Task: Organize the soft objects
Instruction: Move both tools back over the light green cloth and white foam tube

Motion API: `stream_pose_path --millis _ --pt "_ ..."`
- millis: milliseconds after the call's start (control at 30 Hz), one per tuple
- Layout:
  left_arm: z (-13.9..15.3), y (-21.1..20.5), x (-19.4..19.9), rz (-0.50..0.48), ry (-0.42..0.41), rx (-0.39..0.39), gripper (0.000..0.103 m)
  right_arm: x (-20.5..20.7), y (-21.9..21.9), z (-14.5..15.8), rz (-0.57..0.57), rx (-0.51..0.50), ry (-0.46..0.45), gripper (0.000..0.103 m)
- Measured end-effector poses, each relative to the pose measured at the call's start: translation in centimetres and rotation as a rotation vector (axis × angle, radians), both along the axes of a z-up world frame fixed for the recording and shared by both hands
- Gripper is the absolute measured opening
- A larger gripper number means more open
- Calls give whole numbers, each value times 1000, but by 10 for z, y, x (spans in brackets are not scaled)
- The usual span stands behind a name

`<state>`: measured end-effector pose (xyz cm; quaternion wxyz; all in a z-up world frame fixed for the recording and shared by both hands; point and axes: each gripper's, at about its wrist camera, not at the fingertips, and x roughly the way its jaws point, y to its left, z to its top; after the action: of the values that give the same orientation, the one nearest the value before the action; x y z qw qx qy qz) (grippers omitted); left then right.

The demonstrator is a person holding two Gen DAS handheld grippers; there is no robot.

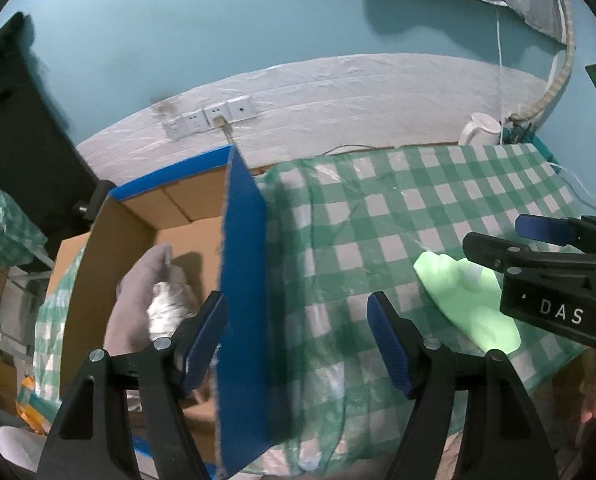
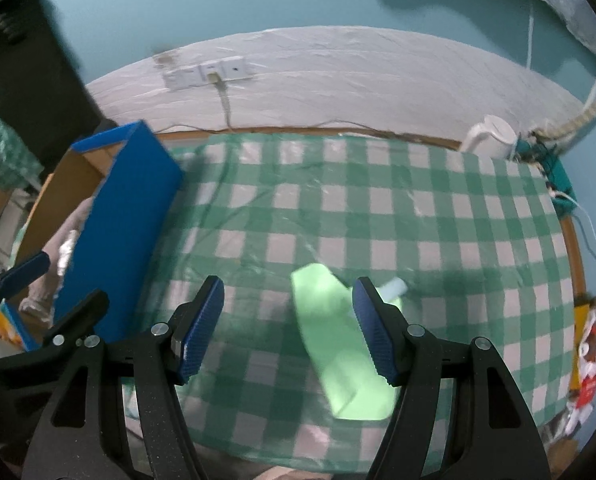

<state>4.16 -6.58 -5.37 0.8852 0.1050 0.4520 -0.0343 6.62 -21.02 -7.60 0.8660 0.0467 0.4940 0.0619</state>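
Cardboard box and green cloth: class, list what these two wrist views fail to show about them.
- Cardboard box: in the left wrist view its blue flap hides part of the inside; the grey fabric there is blurred.
- Green cloth: in the right wrist view the right gripper covers one edge; whether it is folded is unclear.
- Its far end: hidden by that gripper in the left wrist view.

A lived-in domestic room. A checked tablecloth covers the table; a white kettle stands below wall sockets (teal-painted wall).

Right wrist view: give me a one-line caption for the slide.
Open right gripper above a light green cloth on the checked tablecloth, blue-edged cardboard box at left.
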Motion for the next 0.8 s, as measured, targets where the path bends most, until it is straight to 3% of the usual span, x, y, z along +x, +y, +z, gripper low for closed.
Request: stream_pose_path --millis 333,800 --pt "-26 -29 18 -10 73 -3 77 11 -46 -28 -114 19 78 67" --pt "-68 -57 38 -26 175 -10 77 31 -62 -83 -169 32 195 67"
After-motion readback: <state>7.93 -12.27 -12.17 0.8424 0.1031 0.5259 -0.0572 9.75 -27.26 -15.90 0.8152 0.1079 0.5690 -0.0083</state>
